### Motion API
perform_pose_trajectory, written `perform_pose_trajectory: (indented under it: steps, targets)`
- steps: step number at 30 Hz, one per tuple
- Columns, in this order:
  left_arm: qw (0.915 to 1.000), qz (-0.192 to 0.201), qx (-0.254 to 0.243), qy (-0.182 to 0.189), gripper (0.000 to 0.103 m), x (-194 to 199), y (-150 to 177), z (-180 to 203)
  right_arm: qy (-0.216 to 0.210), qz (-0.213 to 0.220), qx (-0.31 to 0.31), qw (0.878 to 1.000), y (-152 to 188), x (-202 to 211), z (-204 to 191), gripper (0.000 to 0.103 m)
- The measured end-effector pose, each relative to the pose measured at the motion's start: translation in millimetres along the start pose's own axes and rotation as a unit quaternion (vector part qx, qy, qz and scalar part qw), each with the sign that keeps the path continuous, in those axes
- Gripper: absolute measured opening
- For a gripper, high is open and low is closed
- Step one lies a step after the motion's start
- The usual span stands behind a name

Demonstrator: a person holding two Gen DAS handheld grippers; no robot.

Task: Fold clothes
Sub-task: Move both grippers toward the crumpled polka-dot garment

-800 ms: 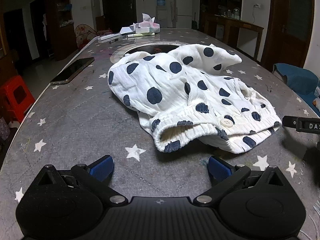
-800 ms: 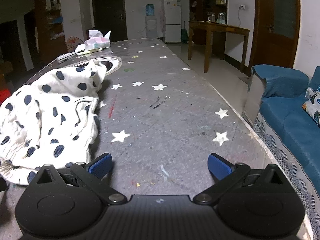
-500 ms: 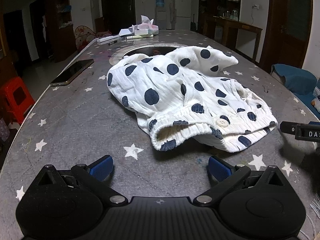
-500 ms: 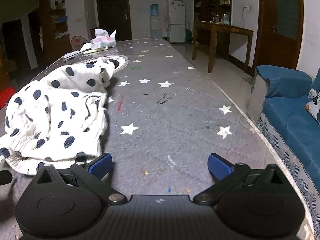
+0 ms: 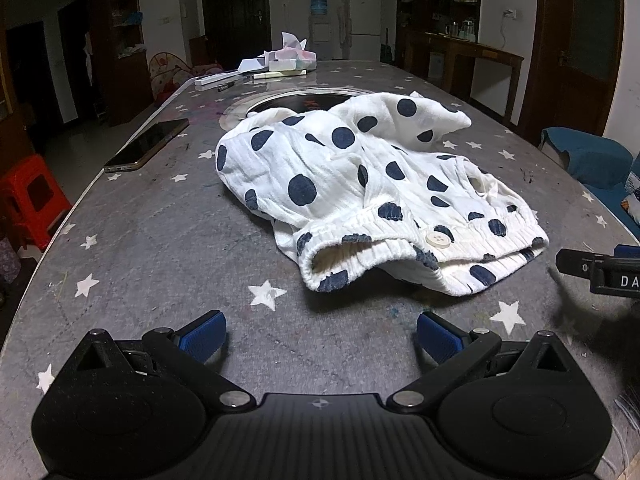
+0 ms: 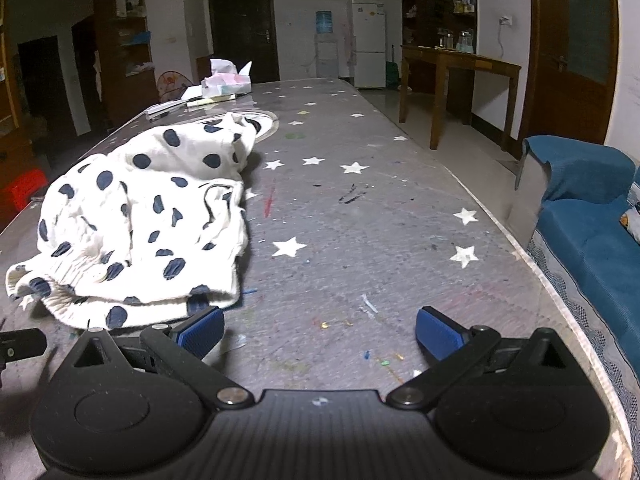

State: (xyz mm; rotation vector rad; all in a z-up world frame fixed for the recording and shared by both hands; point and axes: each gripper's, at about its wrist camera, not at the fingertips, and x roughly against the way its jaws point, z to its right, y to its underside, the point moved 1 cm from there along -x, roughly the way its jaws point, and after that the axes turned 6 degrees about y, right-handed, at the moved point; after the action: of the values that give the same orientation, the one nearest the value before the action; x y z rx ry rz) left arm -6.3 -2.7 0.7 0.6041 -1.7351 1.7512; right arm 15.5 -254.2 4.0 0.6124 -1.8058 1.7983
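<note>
Both tongs, left tongs (image 5: 320,334) and right tongs (image 6: 320,332), gape empty; crinkled, dotted cotton garment (image 5: 360,196) lies rumpled.

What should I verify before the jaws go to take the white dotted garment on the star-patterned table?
1. Left gripper jaws open, nothing between: ok.
2. Right gripper jaws open, nothing between: ok.
3. White, dark-dotted cloth garment laid flat: not ok, crumpled.
4. Elastic waistband with white button faces the left gripper: ok.
5. Black smartphone apart from the garment: ok.
6. Garment inside the grey star-patterned table edges: ok.
</note>
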Motion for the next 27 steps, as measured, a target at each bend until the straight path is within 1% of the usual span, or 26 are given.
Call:
perform_pose_trajectory:
  steps: [27]
  targets:
    - [1.0, 0.004, -0.002, 0.0, 0.103, 8, 4, 3, -0.039, 0.002, 0.026, 0.999, 10, 21, -18, 0.103]
